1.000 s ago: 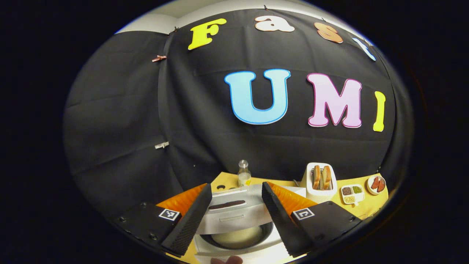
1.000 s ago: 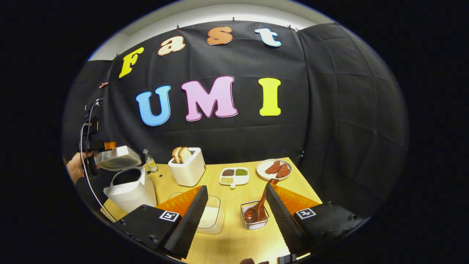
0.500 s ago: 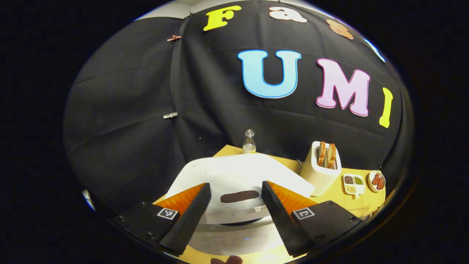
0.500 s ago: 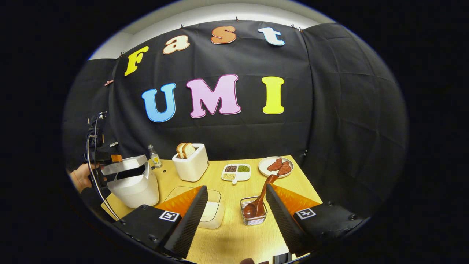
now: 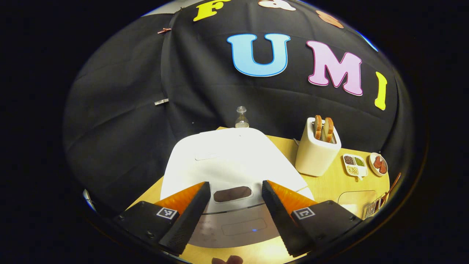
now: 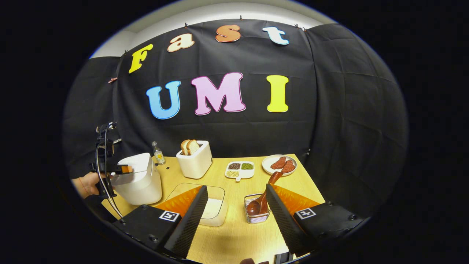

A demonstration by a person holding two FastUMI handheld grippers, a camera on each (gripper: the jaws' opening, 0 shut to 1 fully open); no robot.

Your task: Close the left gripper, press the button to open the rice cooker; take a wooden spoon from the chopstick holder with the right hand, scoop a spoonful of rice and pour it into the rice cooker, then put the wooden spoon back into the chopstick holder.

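The white rice cooker [image 5: 227,161] stands with its lid down right before my left gripper [image 5: 234,220], which is open; its fingers flank the dark oval button [image 5: 232,193] without touching it. In the right gripper view the cooker [image 6: 141,181] sits at the table's left, with the left gripper [image 6: 122,169] at its lid front, held by a hand [image 6: 85,183]. My right gripper [image 6: 234,220] is open above the table with nothing in it. The brown wooden spoon [image 6: 263,198] leans in the wire chopstick holder [image 6: 256,216]. A clear container of rice [image 6: 213,208] lies beside it.
A white toaster [image 6: 195,161] with bread, a small bottle [image 6: 158,153], a compartment dish of grains [image 6: 240,169] and a plate with red slices [image 6: 280,164] stand along the back of the wooden table [image 6: 234,238]. The black cloth wall rises behind.
The cooker's lid has swung from open to down, and the left gripper came down with it. The right gripper stayed nearly still, open.
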